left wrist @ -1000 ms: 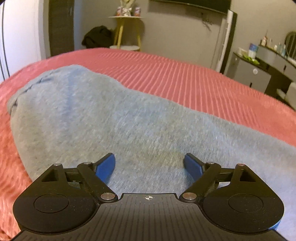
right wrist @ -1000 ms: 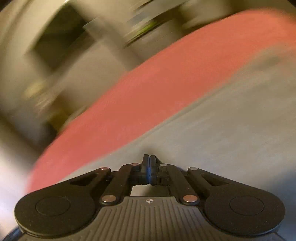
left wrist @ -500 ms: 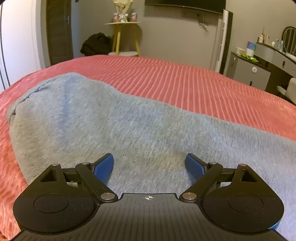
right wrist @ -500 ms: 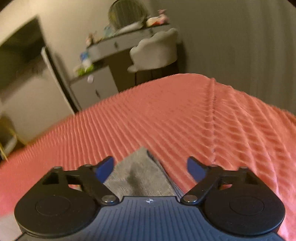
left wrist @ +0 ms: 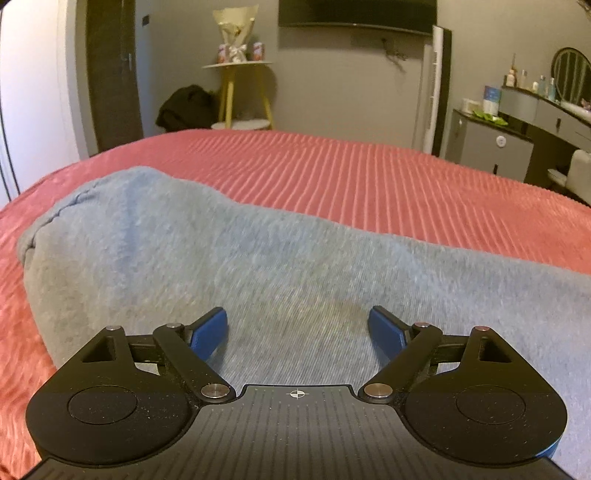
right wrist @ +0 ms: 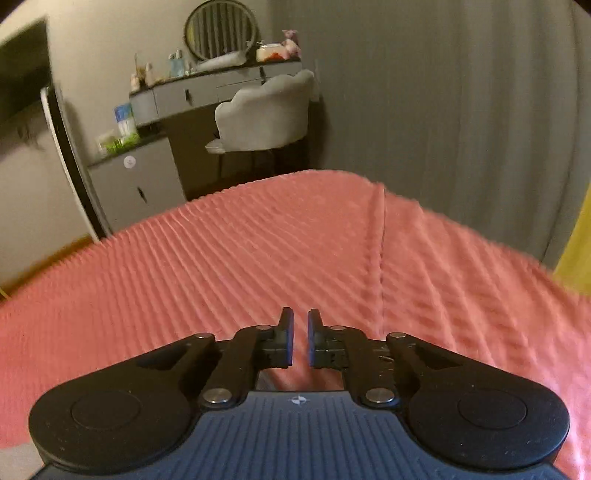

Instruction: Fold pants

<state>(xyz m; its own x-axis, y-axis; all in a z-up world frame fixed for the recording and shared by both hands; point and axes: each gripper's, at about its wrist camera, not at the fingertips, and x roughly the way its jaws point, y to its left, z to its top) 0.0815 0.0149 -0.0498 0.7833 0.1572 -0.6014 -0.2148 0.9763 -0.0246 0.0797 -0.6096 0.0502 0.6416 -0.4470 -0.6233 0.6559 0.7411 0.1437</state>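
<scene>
Left wrist view: a bedroom seen along the left gripper, over a bed.
Bedspread (left wrist: 388,184): red and ribbed, covering the whole bed and running to the far edge.
Pants (left wrist: 221,266): grey knit cloth lying flat on the bedspread, filling the near part of the view from the left edge to the right edge; a rounded end lies at the far left.
Left gripper (left wrist: 297,326): its blue fingers (left wrist: 208,332) stand wide apart just above the grey cloth, with nothing gripped between them.
Right wrist view, bedspread (right wrist: 221,258): pink-red ribs with a seam running from near to far, right of centre.
Right gripper (right wrist: 300,338): its jaws have just been closing and now stand almost together, a thin gap left, nothing between them; only bedspread shows below.
Pants in this view: not visible with certainty.
Far wall, left wrist view: a yellow stool (left wrist: 242,92) at the left, a dark screen (left wrist: 356,13) above.
Far side, right wrist view: a grey dresser (right wrist: 207,92) with a pale chair (right wrist: 264,114) before it.
</scene>
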